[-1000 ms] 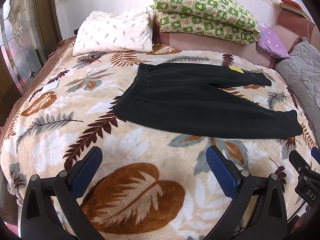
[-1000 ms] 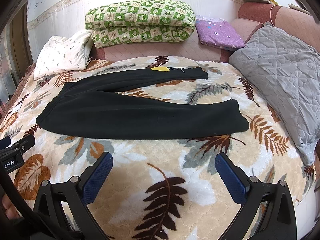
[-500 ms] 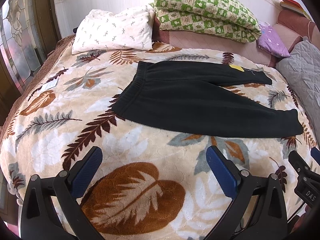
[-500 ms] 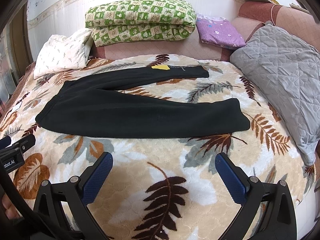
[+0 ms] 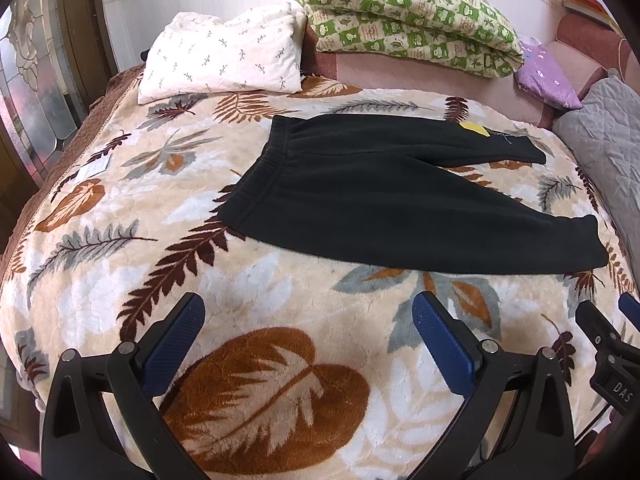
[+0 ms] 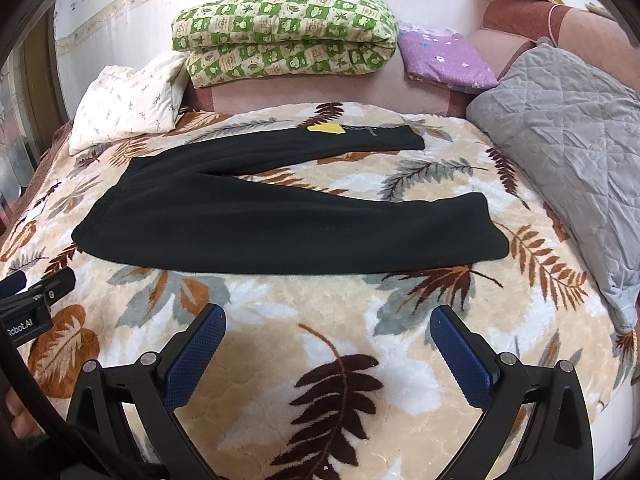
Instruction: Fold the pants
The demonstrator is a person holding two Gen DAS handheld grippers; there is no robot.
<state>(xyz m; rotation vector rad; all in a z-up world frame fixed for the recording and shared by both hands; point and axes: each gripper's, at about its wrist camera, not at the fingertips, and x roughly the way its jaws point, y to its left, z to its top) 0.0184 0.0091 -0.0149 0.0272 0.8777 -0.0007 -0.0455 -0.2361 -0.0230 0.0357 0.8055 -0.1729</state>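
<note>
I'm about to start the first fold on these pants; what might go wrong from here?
The pants lie on a plush blanket, so a low pinch may grab pile too. The legs are splayed apart, so the cuffs may misalign. The yellow tag on the far leg could get folded inside. Both tools, left and right, are open.

Both views are bright and evenly lit, with soft daylight-like light and no hard shadows on the blanket (image 5: 260, 280). The wall (image 6: 120, 20) behind the bed is nearly washed out in the right view. The black pants (image 5: 400, 200) read as a flat dark mass with little fold detail. Fisheye bending curves the bed edges strongly, and black vignette fills the corners. Focus is sharp across the middle; the rims soften slightly. A faint shadow lies under the right gripper (image 6: 326, 322).
</note>
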